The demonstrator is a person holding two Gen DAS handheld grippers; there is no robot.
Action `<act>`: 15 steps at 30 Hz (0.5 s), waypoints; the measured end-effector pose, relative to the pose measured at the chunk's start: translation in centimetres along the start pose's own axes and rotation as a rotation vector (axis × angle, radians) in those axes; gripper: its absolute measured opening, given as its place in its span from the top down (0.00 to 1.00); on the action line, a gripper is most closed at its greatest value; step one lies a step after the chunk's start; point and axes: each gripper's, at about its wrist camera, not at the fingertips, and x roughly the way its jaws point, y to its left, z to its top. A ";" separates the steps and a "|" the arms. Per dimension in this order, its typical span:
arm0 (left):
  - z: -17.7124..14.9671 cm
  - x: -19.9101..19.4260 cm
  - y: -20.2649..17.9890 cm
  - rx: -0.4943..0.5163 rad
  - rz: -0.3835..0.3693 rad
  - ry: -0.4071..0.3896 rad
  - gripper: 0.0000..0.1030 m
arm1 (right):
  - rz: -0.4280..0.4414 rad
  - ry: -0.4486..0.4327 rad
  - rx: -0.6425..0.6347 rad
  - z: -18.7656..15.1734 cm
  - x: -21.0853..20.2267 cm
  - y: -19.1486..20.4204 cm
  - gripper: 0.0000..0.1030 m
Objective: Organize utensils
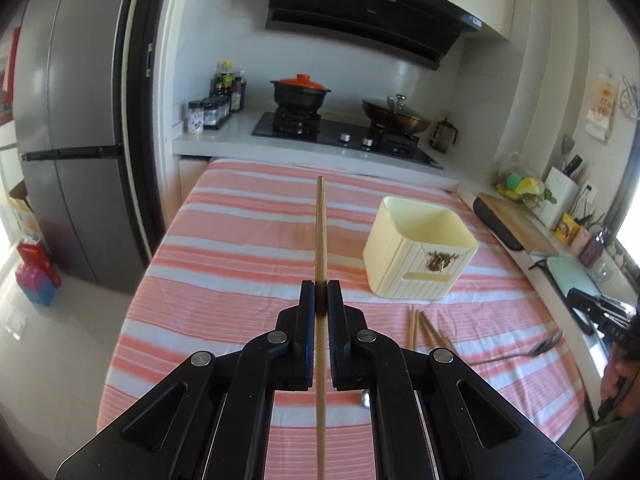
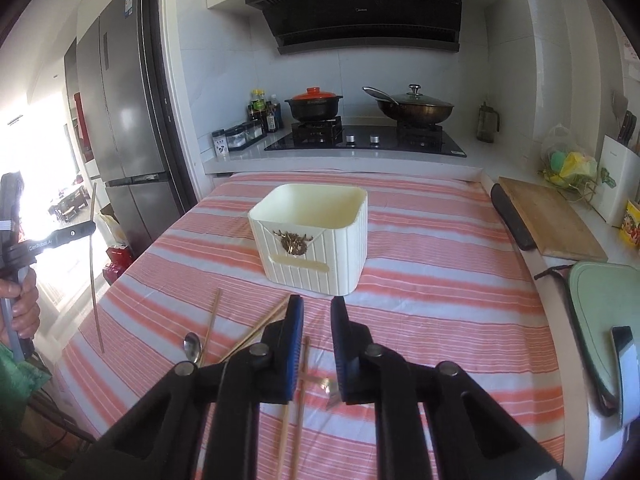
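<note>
Nearest, the left gripper [image 1: 320,294] is pressed together on one chopstick [image 1: 320,240], pinching it partway along so the stick runs straight forward past the fingertips and back beneath the body. From the right wrist view that same gripper [image 2: 86,232] is held up at the table's left edge by a hand [image 2: 20,304], level, with the chopstick [image 2: 95,272] hanging nearly upright and clear of the cloth [image 2: 440,280]. The right gripper [image 2: 317,312] hovers low over the table, its jaws spread with nothing between them. Under and just left of it lie loose chopsticks [image 2: 212,328], a spoon [image 2: 192,346] and a fork [image 2: 324,384], flat on the striped cloth. Farther on, near mid-table, stands the cream bin [image 2: 316,240], upright and open-topped. Beyond it is the stove [image 2: 364,142] with a pot [image 2: 314,106] and wok [image 2: 416,110].
</note>
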 end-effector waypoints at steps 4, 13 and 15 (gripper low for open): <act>-0.6 0.6 0.3 -0.005 0.015 0.016 0.96 | -0.010 0.043 0.036 0.1 1.4 -1.2 0.88; -2.0 1.1 0.9 0.018 0.033 0.038 0.96 | -0.019 0.241 0.144 -4.7 -0.3 -4.4 0.62; -2.5 1.5 1.0 0.015 0.032 0.047 0.96 | 0.010 0.317 0.183 -7.5 -0.6 -4.6 0.62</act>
